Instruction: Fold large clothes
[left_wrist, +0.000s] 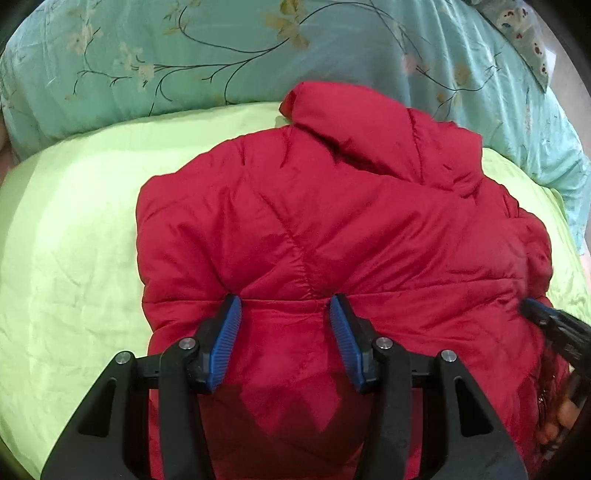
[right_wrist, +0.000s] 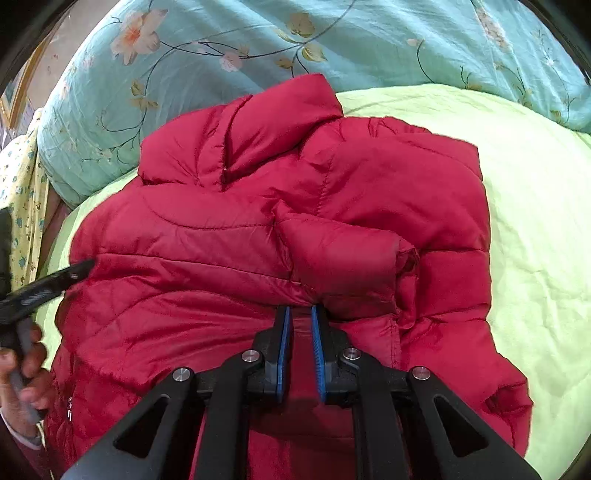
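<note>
A red puffer jacket (left_wrist: 314, 229) lies on a light green bed sheet (left_wrist: 74, 236), its hood toward the far side and a sleeve folded across its body (right_wrist: 347, 254). My left gripper (left_wrist: 284, 302) is open, its blue pads resting on the jacket's near part with red fabric between them. My right gripper (right_wrist: 299, 310) is nearly closed on a narrow fold of the jacket's red fabric at its near edge. The right gripper also shows at the right edge of the left wrist view (left_wrist: 554, 325), and the left gripper shows at the left edge of the right wrist view (right_wrist: 48, 288).
A teal floral quilt (left_wrist: 221, 55) is bunched along the far side of the bed, also in the right wrist view (right_wrist: 221, 44). A yellow patterned cloth (right_wrist: 22, 192) hangs at the left. The green sheet (right_wrist: 535, 221) extends to the right of the jacket.
</note>
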